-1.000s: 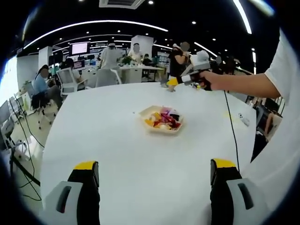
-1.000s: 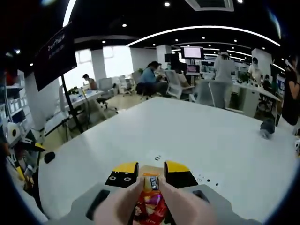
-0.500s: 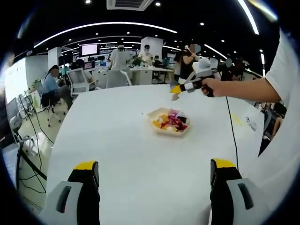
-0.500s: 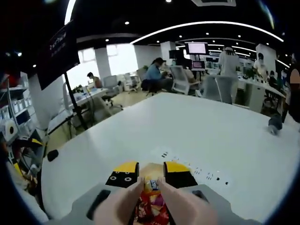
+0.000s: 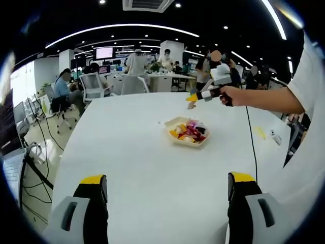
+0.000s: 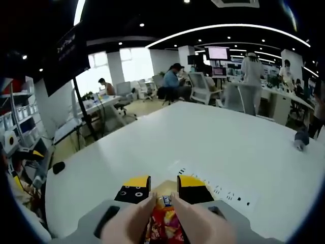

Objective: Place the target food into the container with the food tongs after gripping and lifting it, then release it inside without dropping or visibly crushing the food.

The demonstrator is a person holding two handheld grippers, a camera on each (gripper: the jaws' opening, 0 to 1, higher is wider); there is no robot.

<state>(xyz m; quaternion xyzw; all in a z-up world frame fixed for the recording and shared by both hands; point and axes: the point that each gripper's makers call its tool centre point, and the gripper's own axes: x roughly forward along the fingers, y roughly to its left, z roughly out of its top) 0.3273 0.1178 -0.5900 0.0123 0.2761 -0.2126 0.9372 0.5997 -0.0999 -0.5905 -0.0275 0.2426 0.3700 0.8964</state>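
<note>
in the left gripper view the left claw stands with its two yellow-tipped jaws wide apart and nothing between them, low over the white tabletop. past it, toward the far side of the tabletop, sits the container — a shallow pale tray already holding a heap of mixed pieces in yellow, red, pink and dark tones (too small to tell one piece from another). beyond the tray and above it, a hand on an outstretched bare arm holds the right claw, its yellow tip pointing left and a small tan bit hanging under it; it is lifted off the tabletop, just past the tray's far edge. a thin black cable runs down from that hand across the tabletop.

in the right gripper view the right claw has its jaws drawn close, clamped on the food tongs, whose pale arms run up between them. at the tong tips sits the target food — a small orange-and-tan piece with a dark printed band, pinched between the arms. red and yellow mottled material shows lower between the tong arms; what it is i cannot tell. the tabletop spreads beneath, with a row of small dark marks on it.
</note>
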